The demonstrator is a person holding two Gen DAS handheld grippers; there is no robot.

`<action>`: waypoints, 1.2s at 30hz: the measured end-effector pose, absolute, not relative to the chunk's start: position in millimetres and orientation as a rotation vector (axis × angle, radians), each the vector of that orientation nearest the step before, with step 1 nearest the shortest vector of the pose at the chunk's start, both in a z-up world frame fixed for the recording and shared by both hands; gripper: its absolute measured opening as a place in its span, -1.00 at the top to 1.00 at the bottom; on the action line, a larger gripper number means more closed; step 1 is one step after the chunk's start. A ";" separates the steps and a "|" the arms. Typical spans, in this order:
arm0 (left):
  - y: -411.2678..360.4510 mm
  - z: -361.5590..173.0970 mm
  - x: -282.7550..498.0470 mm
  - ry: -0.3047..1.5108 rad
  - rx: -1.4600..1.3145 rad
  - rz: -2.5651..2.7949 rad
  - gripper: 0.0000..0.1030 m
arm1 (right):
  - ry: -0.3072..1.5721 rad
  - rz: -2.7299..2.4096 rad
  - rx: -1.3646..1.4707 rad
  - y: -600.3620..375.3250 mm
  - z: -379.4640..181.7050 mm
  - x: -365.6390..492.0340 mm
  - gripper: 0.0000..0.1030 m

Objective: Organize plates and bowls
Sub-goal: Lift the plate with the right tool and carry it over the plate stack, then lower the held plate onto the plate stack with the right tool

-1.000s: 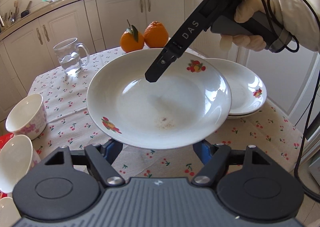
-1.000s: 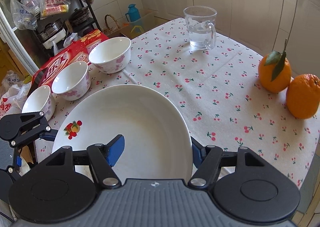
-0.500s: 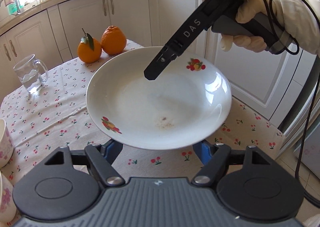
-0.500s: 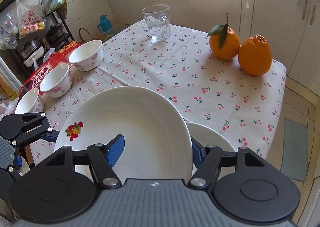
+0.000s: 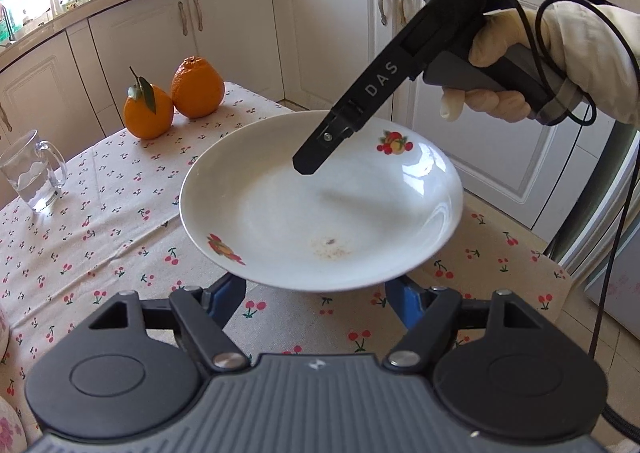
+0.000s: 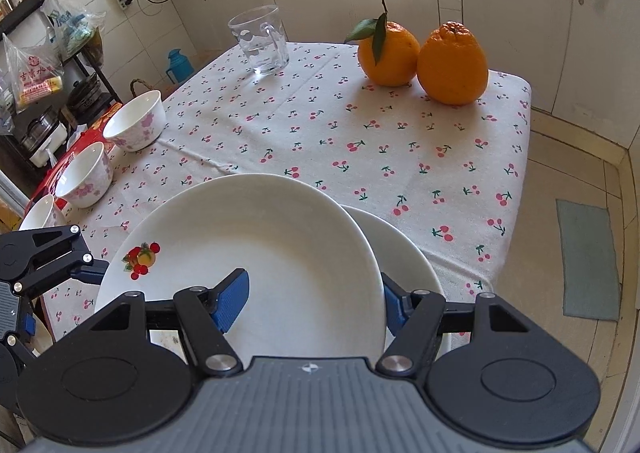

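Note:
A white deep plate with fruit decals (image 5: 320, 209) is held in the air over the table's right corner. My left gripper (image 5: 316, 293) sits under its near rim with both blue pads below the plate. My right gripper (image 6: 312, 301) holds the opposite rim; one finger (image 5: 320, 149) lies inside the plate, the other is under it. In the right wrist view the held plate (image 6: 248, 253) hangs above a stack of white plates (image 6: 404, 253) on the cloth. Three white bowls with pink flowers (image 6: 136, 125) (image 6: 84, 173) (image 6: 38, 211) stand along the table's left edge.
Two oranges (image 6: 420, 53) and a glass mug (image 6: 260, 39) stand at the far side of the cherry-print tablecloth (image 6: 360, 157). A red package (image 6: 64, 169) lies under the bowls. White cabinets (image 5: 328, 25) surround the table; the floor lies past the right edge.
Both grippers carried the plate to the right, over the plate stack at the table's corner. The bowls and mug shifted left in view. The grip on the plate is unchanged.

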State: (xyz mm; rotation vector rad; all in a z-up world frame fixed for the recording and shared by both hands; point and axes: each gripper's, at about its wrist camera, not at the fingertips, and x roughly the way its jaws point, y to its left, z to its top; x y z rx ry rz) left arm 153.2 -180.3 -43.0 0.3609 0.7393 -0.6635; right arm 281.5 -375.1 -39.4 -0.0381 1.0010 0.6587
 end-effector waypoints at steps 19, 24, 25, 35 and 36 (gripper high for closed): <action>-187.8 -49.5 164.6 0.761 0.378 -0.723 -0.51 | 1.028 0.601 -0.023 -397.2 -47.9 272.8 -0.42; -186.6 -49.1 165.3 0.756 0.377 -0.725 -0.52 | 1.026 0.591 -0.022 -400.5 -45.1 267.6 -0.42; -186.4 -49.0 165.3 0.756 0.376 -0.724 -0.52 | 1.025 0.589 -0.020 -401.5 -44.7 266.3 -0.42; -185.4 -48.6 162.3 0.747 0.377 -0.724 -0.53 | 1.019 0.573 -0.012 -408.1 -39.5 253.7 -0.44; -185.0 -48.8 162.3 0.746 0.375 -0.724 -0.53 | 1.018 0.572 -0.012 -408.5 -38.9 252.4 -0.44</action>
